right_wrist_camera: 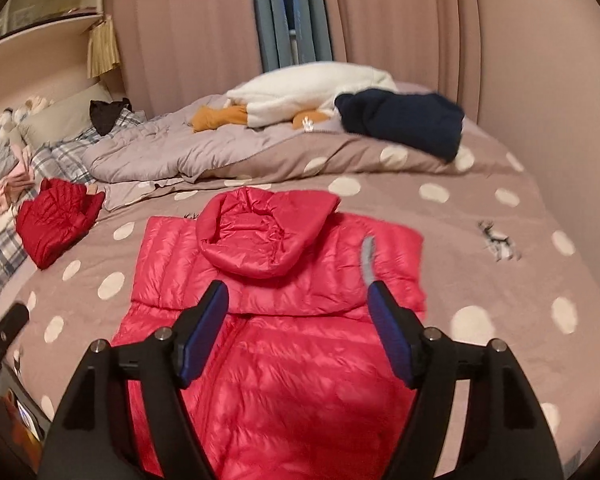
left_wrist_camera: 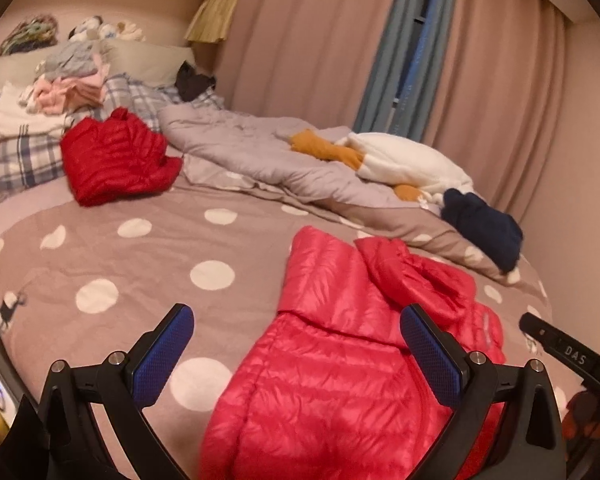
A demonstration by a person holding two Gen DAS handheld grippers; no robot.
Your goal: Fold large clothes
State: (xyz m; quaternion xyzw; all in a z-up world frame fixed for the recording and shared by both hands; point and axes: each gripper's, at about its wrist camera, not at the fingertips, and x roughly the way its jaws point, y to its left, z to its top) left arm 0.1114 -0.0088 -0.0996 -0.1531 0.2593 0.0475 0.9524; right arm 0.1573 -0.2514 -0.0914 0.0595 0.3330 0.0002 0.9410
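Currently the pink down jacket lies flat on the bed, sleeves tucked in. Both grippers, left and right, hover above it, fingers spread and empty. Risk: slippery padded fabric may spring open if pinched shallowly.

L black gripper w/ blue pads: jaws wide apart, empty, tilted down. R black gripper w/ blue pads: same, jaws apart, nothing between.

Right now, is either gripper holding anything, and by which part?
Nothing is held. The left gripper and right gripper both stand open above the pink down jacket, pads clear of it.
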